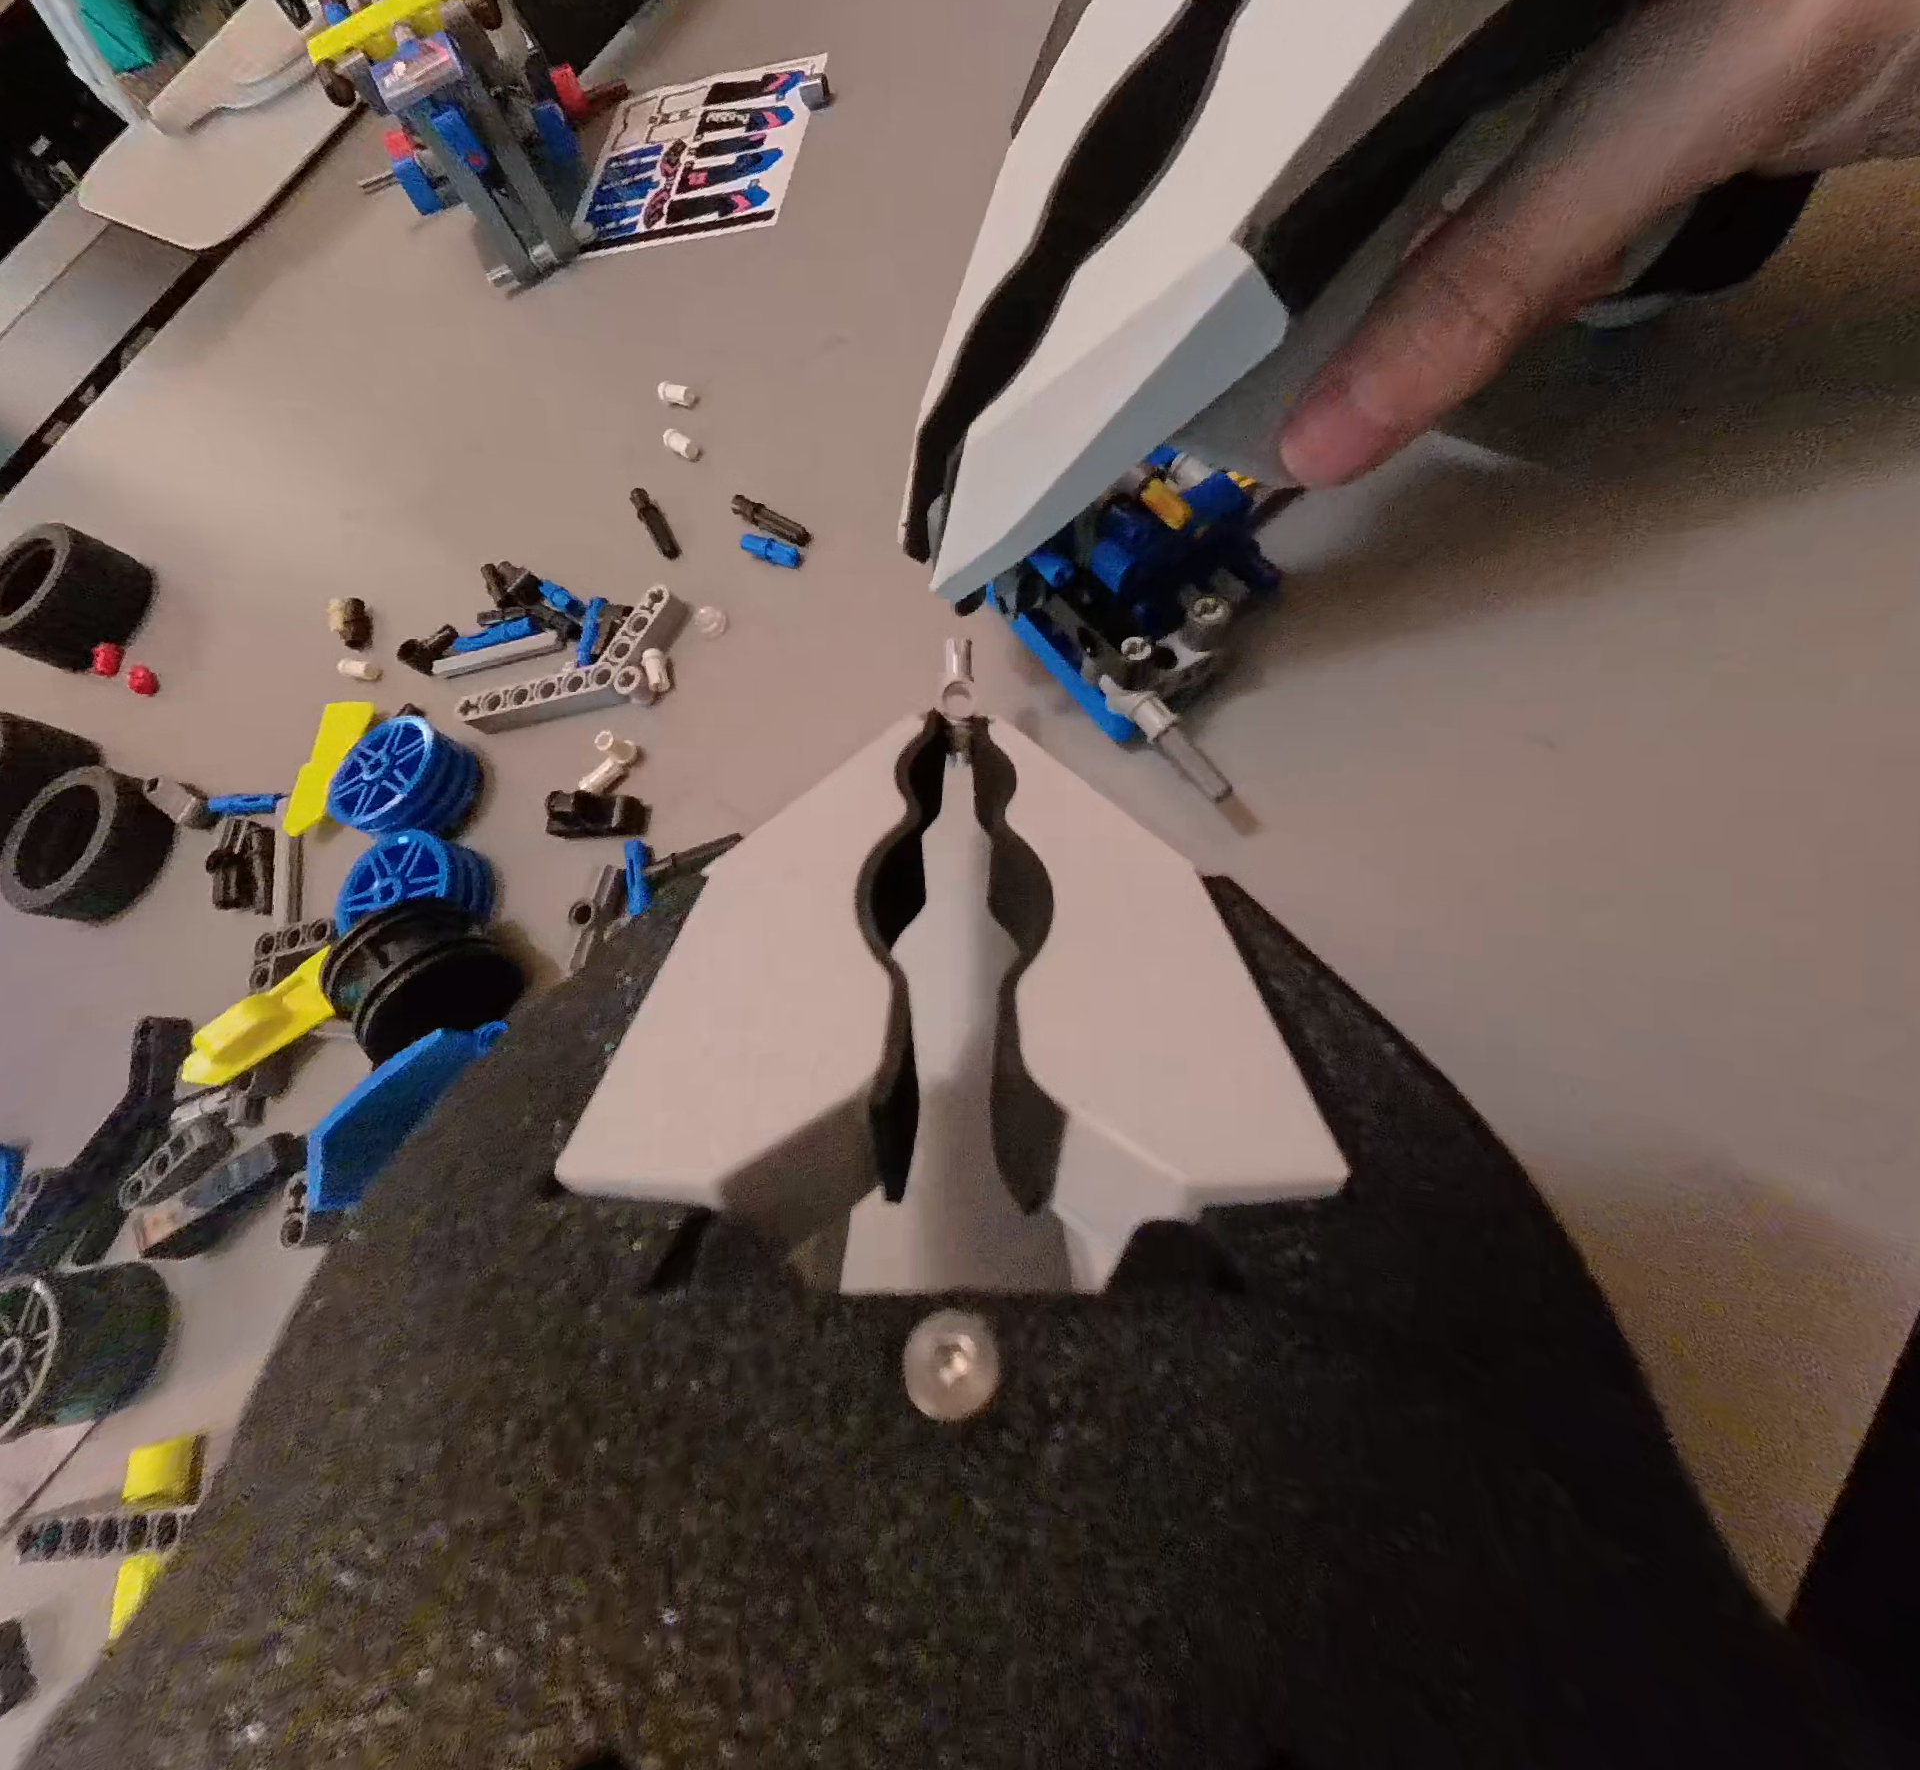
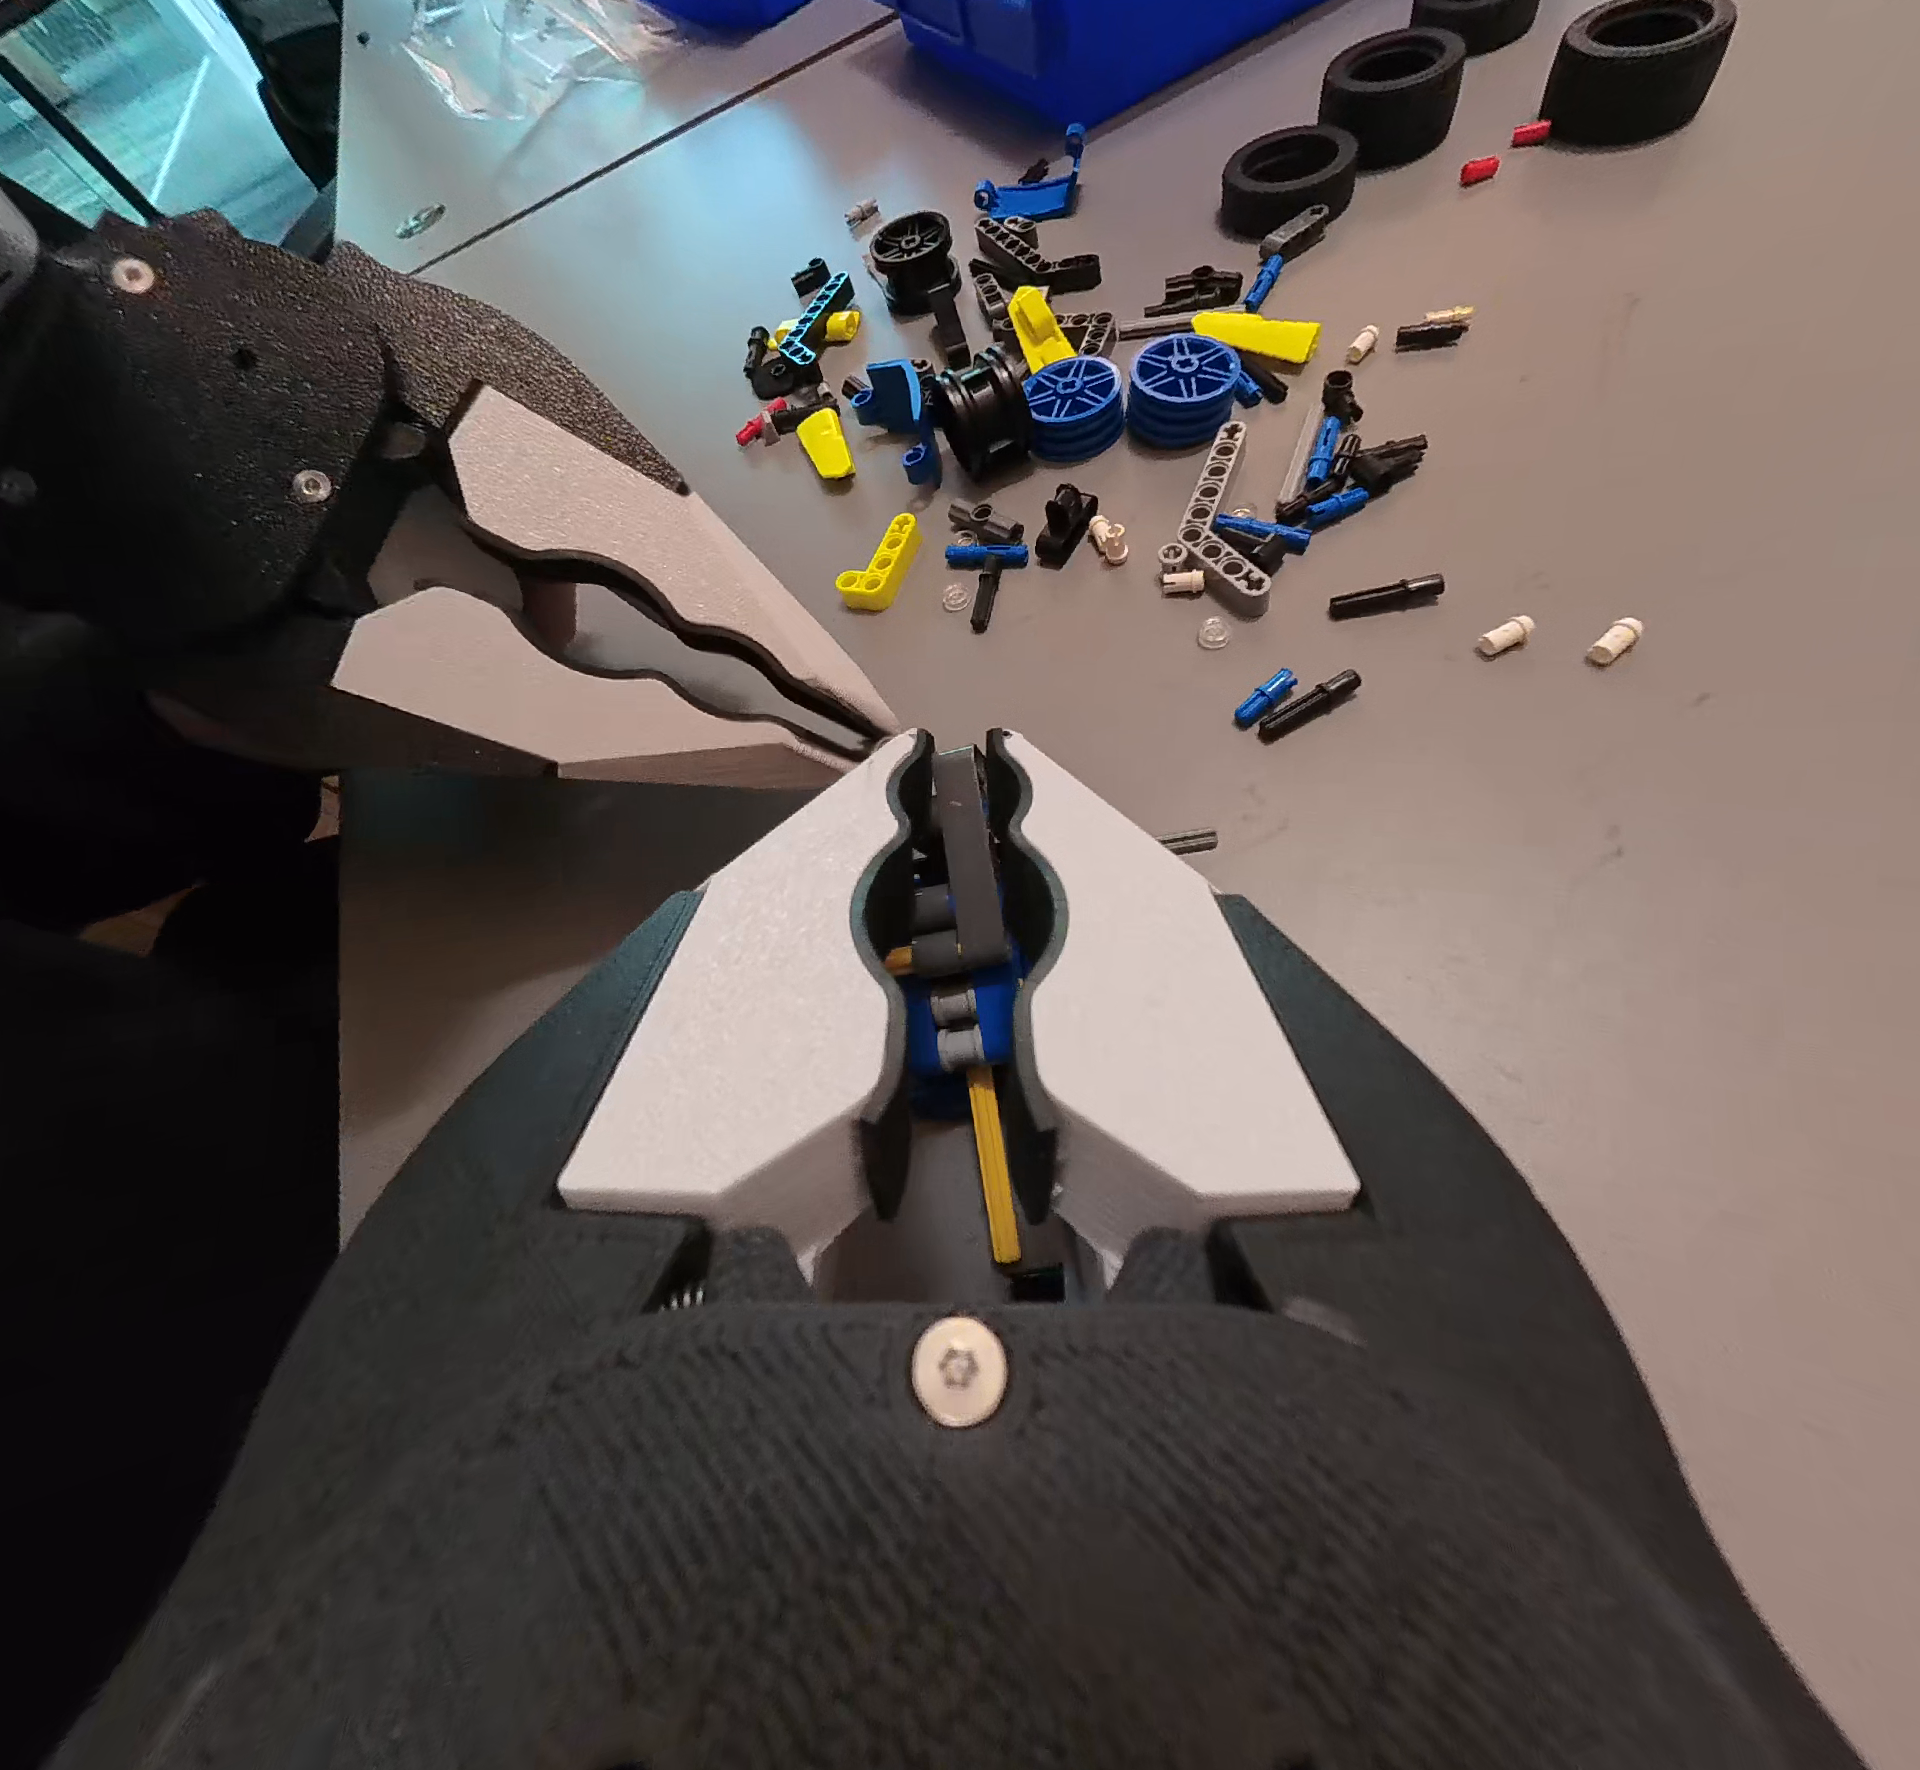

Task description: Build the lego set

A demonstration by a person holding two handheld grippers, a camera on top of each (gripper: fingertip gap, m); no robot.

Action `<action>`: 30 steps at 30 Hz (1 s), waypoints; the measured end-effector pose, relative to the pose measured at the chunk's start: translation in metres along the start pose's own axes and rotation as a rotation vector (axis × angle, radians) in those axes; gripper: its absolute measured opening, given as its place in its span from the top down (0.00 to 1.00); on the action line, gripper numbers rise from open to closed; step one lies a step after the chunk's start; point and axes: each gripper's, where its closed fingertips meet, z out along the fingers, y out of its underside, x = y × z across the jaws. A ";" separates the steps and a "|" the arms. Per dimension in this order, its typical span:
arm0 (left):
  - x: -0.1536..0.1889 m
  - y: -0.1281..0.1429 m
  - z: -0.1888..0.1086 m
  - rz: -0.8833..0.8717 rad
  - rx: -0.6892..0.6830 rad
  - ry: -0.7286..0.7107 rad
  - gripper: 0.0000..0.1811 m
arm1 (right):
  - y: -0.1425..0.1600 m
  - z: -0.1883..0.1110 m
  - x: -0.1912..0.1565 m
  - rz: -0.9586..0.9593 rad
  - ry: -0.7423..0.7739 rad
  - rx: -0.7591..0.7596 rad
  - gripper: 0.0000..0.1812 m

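My left tool (image 1: 954, 733) pinches a tiny grey connector (image 1: 956, 681) at its tips. My right tool (image 2: 958, 746) squeezes a blue block of built parts (image 1: 1127, 598) resting on the counter (image 1: 1558, 785). I think the pin goes into that block next. Lots is left: wheels (image 2: 1127, 390), tyres (image 2: 1392, 94) and loose pieces (image 2: 1216, 515) lie unused.

Your left gripper (image 1: 951, 733) has a grainy, matt black printed body, smooth pale grey plastic fingers (image 1: 769, 972) and a shiny metal screw (image 1: 951, 1362). The loose blue rims (image 2: 1073, 406) look like glossy hard plastic; the black tyres (image 2: 1392, 94) are dull and rubbery. The table (image 2: 1558, 993) is smooth matt grey. A sticker sheet (image 1: 691, 157) of glossy paper lies flat, and clear crinkled plastic film (image 2: 509, 27) glints.
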 end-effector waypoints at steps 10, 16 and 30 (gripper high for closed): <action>0.002 -0.003 -0.003 -0.080 0.028 0.074 0.99 | -0.003 -0.002 -0.007 -0.050 -0.029 0.017 0.89; 0.015 -0.031 -0.033 -0.531 0.249 0.557 0.99 | -0.032 -0.035 -0.023 -0.190 -0.126 0.156 0.87; 0.040 -0.030 -0.047 -0.744 0.223 0.915 0.99 | 0.006 -0.024 -0.052 -1.088 -0.018 -0.140 0.96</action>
